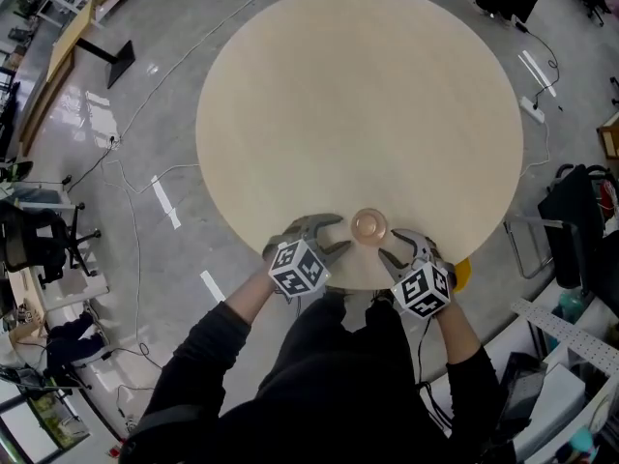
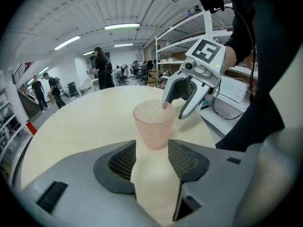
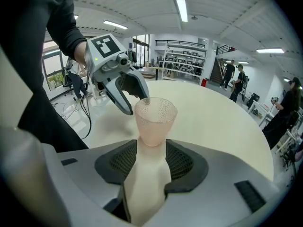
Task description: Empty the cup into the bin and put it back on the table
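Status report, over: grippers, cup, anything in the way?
Left gripper open, right gripper open. Cup upright on table between them, ungripped. Nothing blocking.

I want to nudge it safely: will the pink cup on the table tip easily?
The cup probably tips easily: its base is narrower than its rim. It looks thin and translucent, so likely light. Its dimpled wall may aid grip.

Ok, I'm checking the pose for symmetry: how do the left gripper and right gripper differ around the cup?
The left gripper faces the cup from its left, the right gripper from its right. The left gripper lies about level with the cup; the right gripper sits slightly nearer the person. Both stand open, aimed at the cup.
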### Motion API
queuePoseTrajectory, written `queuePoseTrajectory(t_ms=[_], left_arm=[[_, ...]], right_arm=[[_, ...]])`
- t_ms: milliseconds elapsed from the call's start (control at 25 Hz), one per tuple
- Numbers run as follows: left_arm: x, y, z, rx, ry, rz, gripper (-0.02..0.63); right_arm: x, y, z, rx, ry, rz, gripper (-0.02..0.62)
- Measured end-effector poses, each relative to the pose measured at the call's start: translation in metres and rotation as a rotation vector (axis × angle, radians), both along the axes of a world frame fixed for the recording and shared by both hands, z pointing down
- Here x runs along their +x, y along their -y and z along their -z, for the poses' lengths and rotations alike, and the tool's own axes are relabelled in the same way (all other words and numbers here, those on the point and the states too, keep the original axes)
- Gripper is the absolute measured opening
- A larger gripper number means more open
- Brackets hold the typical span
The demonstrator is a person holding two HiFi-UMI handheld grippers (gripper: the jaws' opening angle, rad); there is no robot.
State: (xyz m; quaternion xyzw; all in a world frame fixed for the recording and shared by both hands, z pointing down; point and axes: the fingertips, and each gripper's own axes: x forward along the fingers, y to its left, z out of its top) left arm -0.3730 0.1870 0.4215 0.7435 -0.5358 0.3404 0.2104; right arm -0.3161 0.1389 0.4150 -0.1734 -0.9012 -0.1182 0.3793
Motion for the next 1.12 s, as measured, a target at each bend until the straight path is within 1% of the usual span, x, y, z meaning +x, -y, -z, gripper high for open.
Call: queuePoseTrajectory(t_ms=[160, 240, 360, 480, 600, 840, 1000, 1120], left_arm=[[-0.003, 0.007, -0.007, -0.026, 0.019, -0.043, 0.227], [0.000, 0.011, -0.009, -0.034, 0.010, -0.070, 0.227], [0.005, 0.012, -0.008, -0.042, -0.025, -0.106, 0.226], [0.006, 0.012, -0.006, -0.041, -0.016, -0.130, 0.226], [0.005, 0.017, -0.006, -0.038, -0.006, -0.123, 0.227], [0.010, 0.020, 0.004, -0.015, -0.025, -0.103, 0.226], [0.015, 0.018, 0.014, 0.014, -0.042, -0.092, 0.227], [0.020, 0.017, 0.023, 0.036, -0.046, -0.103, 0.227]], right_arm=[[-0.012, 0.001, -0.002, -0.012, 0.001, 0.019, 0.183], [-0.014, 0.006, -0.004, -0.016, -0.001, 0.025, 0.183], [-0.016, 0.002, -0.003, -0.023, -0.003, 0.055, 0.183], [-0.021, -0.004, -0.001, 0.002, 0.003, 0.083, 0.183], [-0.025, -0.001, 0.000, -0.001, 0.005, 0.063, 0.183], [-0.020, 0.002, 0.007, -0.032, 0.021, 0.024, 0.183], [-0.016, 0.000, 0.016, -0.046, 0.038, -0.004, 0.183], [-0.011, -0.001, 0.024, -0.042, 0.054, -0.019, 0.183]])
